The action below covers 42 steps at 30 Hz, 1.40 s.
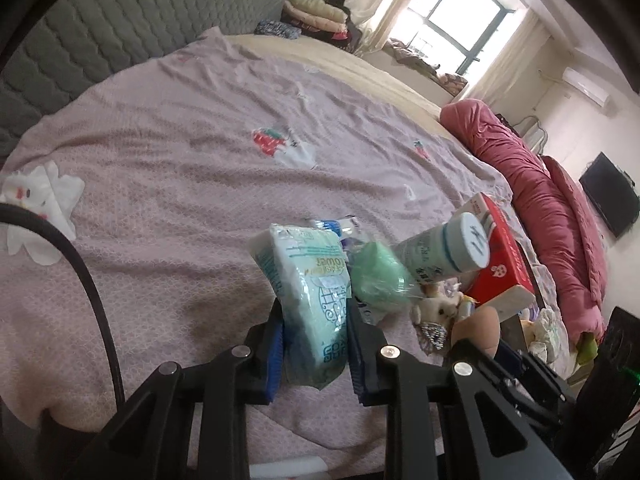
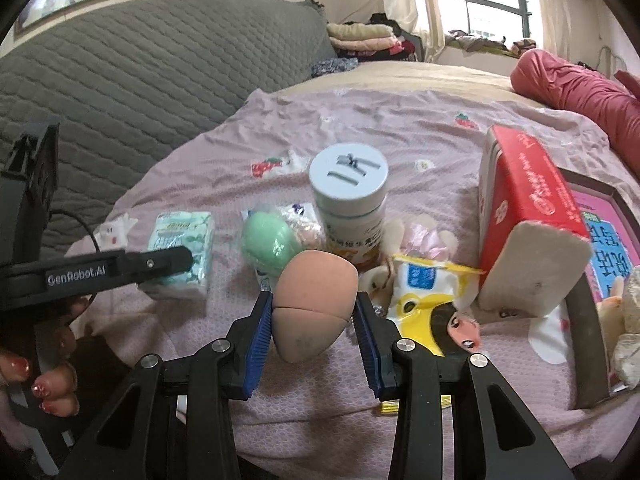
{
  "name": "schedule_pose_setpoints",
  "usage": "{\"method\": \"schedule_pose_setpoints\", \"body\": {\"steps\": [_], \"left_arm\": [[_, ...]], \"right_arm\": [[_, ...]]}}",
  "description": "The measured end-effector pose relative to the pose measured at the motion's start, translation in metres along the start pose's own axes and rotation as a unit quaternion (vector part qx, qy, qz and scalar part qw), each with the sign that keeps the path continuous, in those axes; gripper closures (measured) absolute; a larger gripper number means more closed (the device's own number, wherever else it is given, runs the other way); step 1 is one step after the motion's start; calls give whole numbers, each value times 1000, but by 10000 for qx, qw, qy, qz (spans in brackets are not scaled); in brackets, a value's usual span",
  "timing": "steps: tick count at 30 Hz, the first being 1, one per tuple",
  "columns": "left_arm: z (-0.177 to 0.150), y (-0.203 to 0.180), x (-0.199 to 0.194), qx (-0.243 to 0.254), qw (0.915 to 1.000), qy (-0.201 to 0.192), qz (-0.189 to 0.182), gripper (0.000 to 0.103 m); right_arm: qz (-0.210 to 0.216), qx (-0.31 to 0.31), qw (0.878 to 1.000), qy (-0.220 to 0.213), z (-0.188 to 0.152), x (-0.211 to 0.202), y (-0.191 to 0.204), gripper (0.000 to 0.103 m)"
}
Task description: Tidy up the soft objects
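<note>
Left gripper (image 1: 316,320): narrowly parted, blue pads clamped on tissue pack (image 1: 308,280), lifted above pink bedsheet (image 1: 160,140).
Right gripper (image 2: 314,320): partly open, pinching tan egg-shaped sponge (image 2: 312,300), raised clear of bedsheet.
Nearby: green sponge (image 2: 268,240), white-lidded jar (image 2: 350,200), red box (image 2: 528,208), just beyond.
Risk: rounded sponge squeezing out sideways; slick pack sliding down; swinging into jar, toppling it.

One tissue pack (image 2: 182,248); two makeup sponges, green (image 2: 269,240) and tan (image 2: 314,300); one bottle (image 2: 351,204); one red box (image 2: 528,216).
</note>
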<state>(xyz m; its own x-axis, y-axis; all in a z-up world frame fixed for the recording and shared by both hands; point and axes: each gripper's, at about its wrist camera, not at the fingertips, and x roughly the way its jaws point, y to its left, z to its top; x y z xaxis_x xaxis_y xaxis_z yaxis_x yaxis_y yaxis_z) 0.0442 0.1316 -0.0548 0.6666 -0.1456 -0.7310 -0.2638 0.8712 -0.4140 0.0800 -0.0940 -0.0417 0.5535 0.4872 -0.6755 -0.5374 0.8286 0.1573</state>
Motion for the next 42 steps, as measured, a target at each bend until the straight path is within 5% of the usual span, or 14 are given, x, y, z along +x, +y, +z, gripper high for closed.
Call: {"method": "schedule_pose_setpoints", "body": {"steps": [16, 42], "left_arm": [[-16, -67, -32, 833, 9961, -294, 9, 76], [-42, -147, -45, 1594, 9866, -171, -316, 76]], "right_arm": [[-117, 363, 9976, -578, 12, -44, -32, 62], [-376, 1316, 9821, -1291, 18, -99, -89, 62]]}}
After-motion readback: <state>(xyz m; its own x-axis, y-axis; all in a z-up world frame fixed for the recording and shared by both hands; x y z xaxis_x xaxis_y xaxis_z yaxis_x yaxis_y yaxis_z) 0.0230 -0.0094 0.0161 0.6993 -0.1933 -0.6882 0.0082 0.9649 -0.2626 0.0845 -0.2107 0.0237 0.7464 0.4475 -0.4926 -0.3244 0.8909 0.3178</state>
